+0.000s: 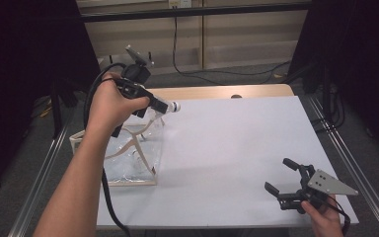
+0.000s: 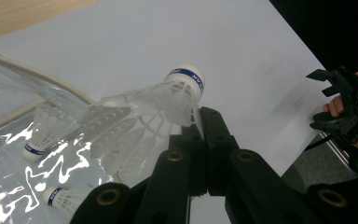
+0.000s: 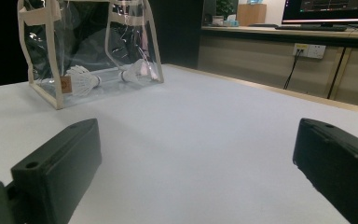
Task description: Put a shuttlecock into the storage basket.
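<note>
Shuttlecock hanging right over the clear bag

The left gripper (image 1: 154, 106) is pinching a white shuttlecock (image 2: 156, 105) by its feather skirt, fingers (image 2: 214, 135) squeezed tight together, and it's hovering just above the open top of the clear bag (image 1: 128, 168) with the cork end pointing away from the bag. The bag is sitting upright on the white worktop (image 1: 227, 143), cream trim and handles, and inside it two more shuttlecocks (image 3: 81, 79) are lying on its bottom, near each other. The right gripper (image 1: 287, 178) is resting well apart from the bag, low over the worktop, fingers (image 3: 56, 170) spread wide and gripping nothing.
</note>
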The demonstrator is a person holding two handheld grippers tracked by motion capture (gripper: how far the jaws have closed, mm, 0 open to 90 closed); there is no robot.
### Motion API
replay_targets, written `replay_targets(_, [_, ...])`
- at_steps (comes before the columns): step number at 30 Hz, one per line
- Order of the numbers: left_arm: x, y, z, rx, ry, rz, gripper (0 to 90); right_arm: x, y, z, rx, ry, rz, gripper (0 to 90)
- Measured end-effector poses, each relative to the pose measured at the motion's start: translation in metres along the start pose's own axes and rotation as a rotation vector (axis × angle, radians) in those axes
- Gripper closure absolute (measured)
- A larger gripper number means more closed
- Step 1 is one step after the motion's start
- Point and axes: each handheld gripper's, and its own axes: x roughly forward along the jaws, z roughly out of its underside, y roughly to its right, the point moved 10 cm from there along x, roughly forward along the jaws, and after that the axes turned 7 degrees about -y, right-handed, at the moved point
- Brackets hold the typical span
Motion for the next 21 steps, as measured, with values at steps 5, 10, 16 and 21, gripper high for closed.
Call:
replay_targets(5, [-0.004,-0.005,0.001,-0.008,0.005,-0.002,89.4,0.000,0.000,0.000,-0.001,0.000,0.001,0.7])
replay_targets(10, [-0.008,-0.009,0.001,-0.005,0.010,-0.008,89.4,0.000,0.000,0.000,0.001,0.000,0.000,0.7])
replay_targets(16, [-0.010,-0.012,0.001,-0.017,0.016,-0.013,89.4,0.000,0.000,0.000,-0.001,0.000,0.000,0.7])
replay_targets(21, [-0.011,-0.013,0.001,-0.024,0.016,-0.014,89.4,0.000,0.000,0.000,-0.003,-0.001,0.000,0.7])
